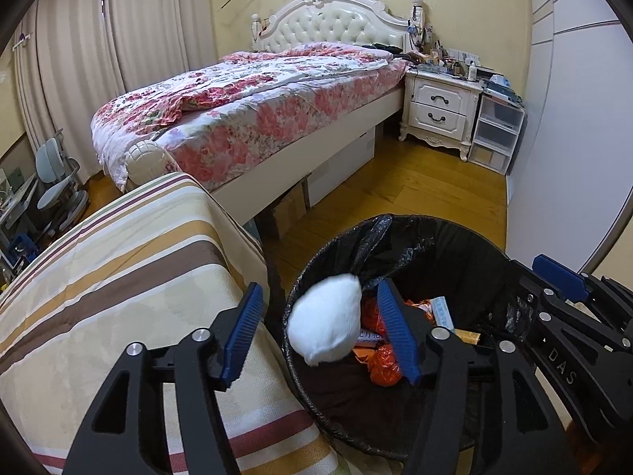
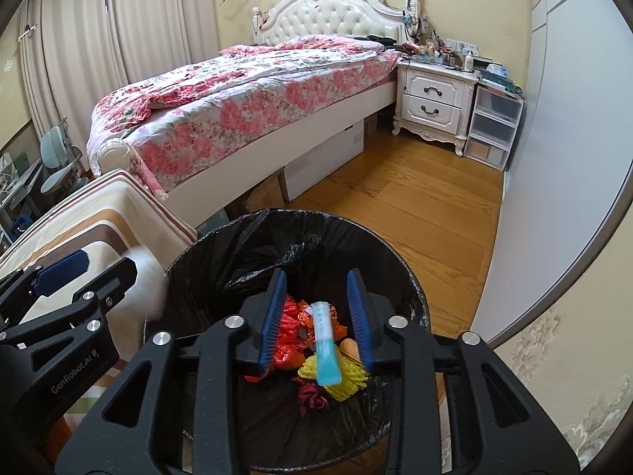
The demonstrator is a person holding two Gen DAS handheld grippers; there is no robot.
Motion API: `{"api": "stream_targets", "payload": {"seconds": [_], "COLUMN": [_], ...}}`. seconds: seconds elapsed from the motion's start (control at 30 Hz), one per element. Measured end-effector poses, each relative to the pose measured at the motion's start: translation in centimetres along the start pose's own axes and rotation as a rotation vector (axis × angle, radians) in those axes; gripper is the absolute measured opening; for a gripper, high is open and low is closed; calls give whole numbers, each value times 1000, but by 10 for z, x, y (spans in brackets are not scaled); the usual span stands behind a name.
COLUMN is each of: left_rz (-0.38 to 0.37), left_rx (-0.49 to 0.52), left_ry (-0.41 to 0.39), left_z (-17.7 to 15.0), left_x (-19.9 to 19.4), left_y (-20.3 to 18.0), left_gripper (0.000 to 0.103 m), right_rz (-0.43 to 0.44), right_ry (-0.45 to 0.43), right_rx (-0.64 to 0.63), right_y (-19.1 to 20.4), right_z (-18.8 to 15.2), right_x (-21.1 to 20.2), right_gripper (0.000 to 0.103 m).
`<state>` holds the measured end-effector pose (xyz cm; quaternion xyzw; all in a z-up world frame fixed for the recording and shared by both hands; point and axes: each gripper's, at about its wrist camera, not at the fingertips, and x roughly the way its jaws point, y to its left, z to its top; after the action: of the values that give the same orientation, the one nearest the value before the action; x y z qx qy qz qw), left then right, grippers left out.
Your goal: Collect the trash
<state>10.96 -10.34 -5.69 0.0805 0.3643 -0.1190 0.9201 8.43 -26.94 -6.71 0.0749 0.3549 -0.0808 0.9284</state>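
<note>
- White tissue wad sat between the left gripper's blue pads, blurred, touching neither pad as far as I could tell — jaws spread wide, released, nothing gripped.
- Wad was over the near-left rim of the black-lined trash bin, just beside the right-hand pad.
- Right gripper hung over the bin's mouth, jaws apart, holding nothing.
- Blue-and-clear tube showed between its fingers, but lower down, lying on the trash pile; not in contact with either pad.
- In the right wrist view the wad showed as a white blur at the left gripper's tip, just outside the bin's left rim.
- Bin contents, counted where visible: one tube, one yellow foam net, a dark red scrap, and orange-red wrappers — count unclear, they overlapped.
- Striped cloth surface butted against the bin's left side, directly under the left gripper's left finger.
- Around: one bed with floral quilt, one white nightstand with two drawers, one clear plastic drawer stack beside it, wood floor.
- Cardboard boxes under the bed, behind the bin; number unclear.
- Two grippers, one bin, one wad.
</note>
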Motion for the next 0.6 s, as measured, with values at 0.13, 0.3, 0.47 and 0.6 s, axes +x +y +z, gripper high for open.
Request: {"api": "stream_targets", "payload": {"seconds": [0.13,0.3,0.47,0.6], "left_rz": [9,15,24,36], "left_rx": [-2,-15,-34,-49], "left_ry": [-14,-20,-30,-44], "left_z": [-1,-4,-9,-15], "left_x": [-5,-12,-24,-37], "left_y": [2,9,17,26], "left_gripper": [73,77,79,80], "right_rz": [-23,-44,-65,-58], "right_ry": [-17,-35,-47,-47], "right_rx": [6,10,6,13], "right_y": [-2,-3,2,6], "right_z": [0,0,-2,-7], "right_x": [-6,-14,-26,-36], "right_gripper": [46,60,72,81]}}
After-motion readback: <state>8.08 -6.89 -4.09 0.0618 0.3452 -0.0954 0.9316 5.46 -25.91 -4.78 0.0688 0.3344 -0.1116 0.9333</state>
